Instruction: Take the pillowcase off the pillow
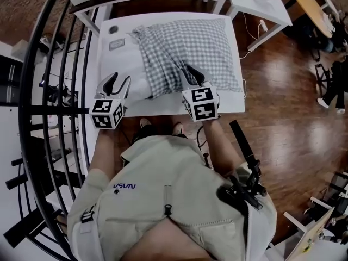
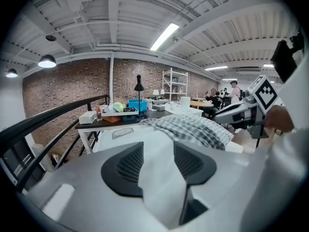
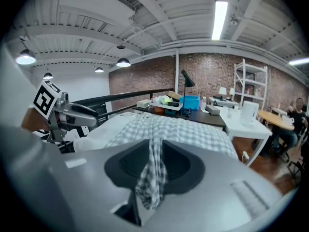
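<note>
Wood floor surrounds the white table I'm working at. My left gripper is clamped on the bare white pillow, whose fabric fills the gap between the pads. My right gripper is grasping a bunched fold of the checked pillowcase, which rises in a strip between its pads. Seen from the head view, the pillowcase covers the pillow's right and far part, while bare pillow shows left of it, and both lie on the table. Only the gripper views show the brick wall and cluttered dark desk beyond the table. Only the head view shows the black railing left of the table.
</note>
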`<state>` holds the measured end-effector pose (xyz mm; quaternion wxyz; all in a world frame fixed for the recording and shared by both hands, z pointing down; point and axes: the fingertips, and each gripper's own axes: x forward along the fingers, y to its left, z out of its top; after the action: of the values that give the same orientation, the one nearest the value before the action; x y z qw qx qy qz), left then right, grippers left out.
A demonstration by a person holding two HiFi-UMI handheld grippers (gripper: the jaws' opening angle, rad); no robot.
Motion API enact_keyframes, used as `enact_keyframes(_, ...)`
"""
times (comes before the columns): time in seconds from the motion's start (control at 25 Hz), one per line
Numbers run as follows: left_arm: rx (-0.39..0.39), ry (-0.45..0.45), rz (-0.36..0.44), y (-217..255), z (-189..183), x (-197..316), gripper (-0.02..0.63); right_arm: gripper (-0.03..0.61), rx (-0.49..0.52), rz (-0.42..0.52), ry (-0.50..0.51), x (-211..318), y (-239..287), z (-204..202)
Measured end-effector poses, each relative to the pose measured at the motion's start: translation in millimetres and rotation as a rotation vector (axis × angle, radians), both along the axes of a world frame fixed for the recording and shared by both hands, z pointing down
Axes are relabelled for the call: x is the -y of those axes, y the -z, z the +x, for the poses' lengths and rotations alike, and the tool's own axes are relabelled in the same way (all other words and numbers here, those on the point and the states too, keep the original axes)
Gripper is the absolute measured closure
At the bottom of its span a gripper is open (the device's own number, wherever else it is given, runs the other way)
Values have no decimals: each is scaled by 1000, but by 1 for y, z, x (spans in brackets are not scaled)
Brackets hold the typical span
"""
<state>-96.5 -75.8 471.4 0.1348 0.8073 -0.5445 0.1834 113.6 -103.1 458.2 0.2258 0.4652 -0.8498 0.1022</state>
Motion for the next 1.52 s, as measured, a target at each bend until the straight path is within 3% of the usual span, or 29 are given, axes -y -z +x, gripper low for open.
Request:
enact_keyframes(0.2, 14, -50, -13, -3, -9, 51, 387, 480, -26, 23, -4, 41, 21, -32)
enact_keyframes(0.44, -24, -97, -29, -10, -22, 108, 364, 476, -97, 34, -42, 96, 36, -59)
enact_keyframes(0.72, -8, -140, -120, -43, -4, 138, 321, 410, -186, -93, 40, 145, -3, -96)
enact_keyframes(0.8, 21, -161, -159, -53, 6, 133, 348, 388, -234, -156, 88, 147, -26, -103)
enact_keyframes(0.88, 57, -192, -166, -57, 16, 125, 458, 393, -310, -168, 146, 146, -41, -106)
enact_keyframes(0.96, 79, -209, -145, -53, 21, 118, 579, 467, -362, -148, 179, 146, -48, -108)
enact_keyframes(1.0, 79, -206, -128, -47, 20, 114, 592, 539, -370, -133, 180, 147, -47, -108)
enact_keyframes(1.04, 74, -195, -106, -40, 17, 112, 594, 567, -368, -116, 174, 150, -43, -107)
enact_keyframes(1.16, 47, -136, -12, -9, 0, 107, 597, 569, -334, -36, 99, 173, -16, -92)
enact_keyframes(1.28, 18, -61, 88, 21, -25, 104, 598, 569, -298, 17, -41, 202, 5, -49)
enact_keyframes(1.52, -86, 34, 113, 37, -67, 90, 598, 569, -277, -50, -239, 215, -13, 54)
